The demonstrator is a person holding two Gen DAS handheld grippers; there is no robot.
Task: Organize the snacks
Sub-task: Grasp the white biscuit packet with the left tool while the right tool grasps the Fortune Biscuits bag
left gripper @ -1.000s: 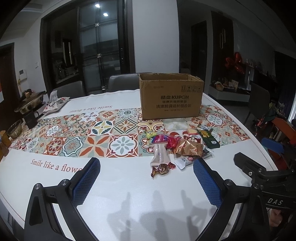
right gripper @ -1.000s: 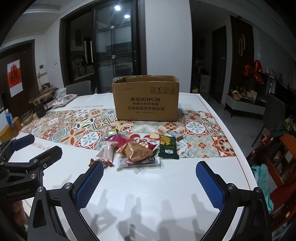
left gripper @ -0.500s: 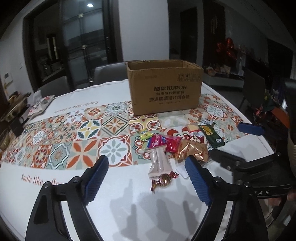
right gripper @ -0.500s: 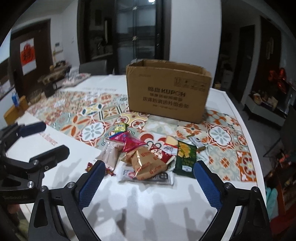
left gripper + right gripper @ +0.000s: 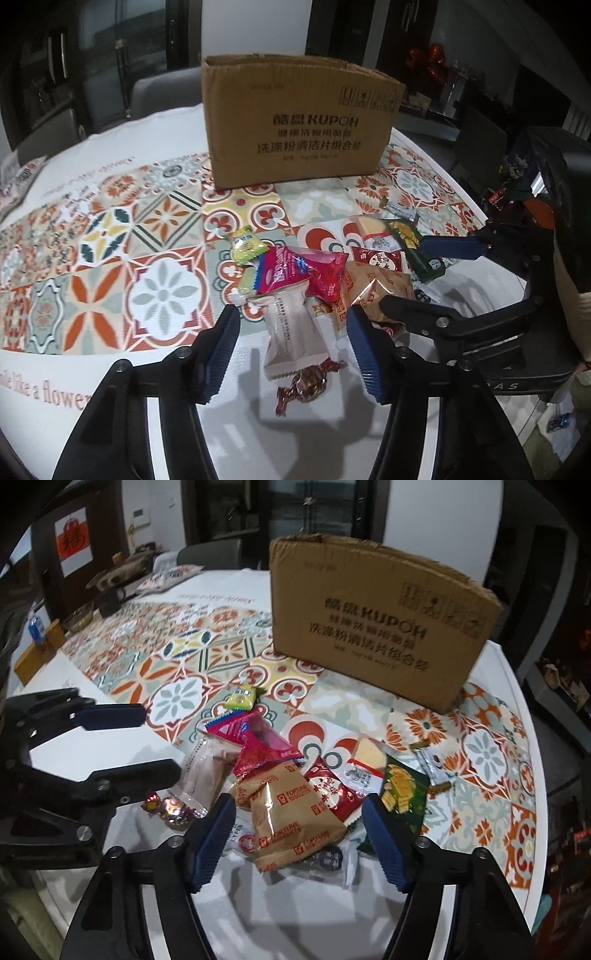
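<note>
A pile of snack packets lies on the table in front of an open brown cardboard box (image 5: 301, 122), which also shows in the right wrist view (image 5: 373, 616). My left gripper (image 5: 291, 347) is open, its fingers on either side of a white wrapped cake (image 5: 291, 328), with a foil candy (image 5: 306, 384) just below. My right gripper (image 5: 299, 834) is open, straddling a gold fortune-biscuit packet (image 5: 291, 816). A pink packet (image 5: 258, 746), a green cracker packet (image 5: 402, 794) and a small yellow-green candy (image 5: 242, 699) lie around it.
The table (image 5: 110, 424) has a white cloth with a patterned tile runner (image 5: 110, 240). Chairs stand behind the box. In the right wrist view a wooden block (image 5: 40, 650), a bowl and a pot sit at the far left. The table edge curves at the right (image 5: 532, 775).
Both grippers have moved forward and down to the snack pile. The left now frames the white cake, the right the gold packet. Both stay open and nothing is held.
</note>
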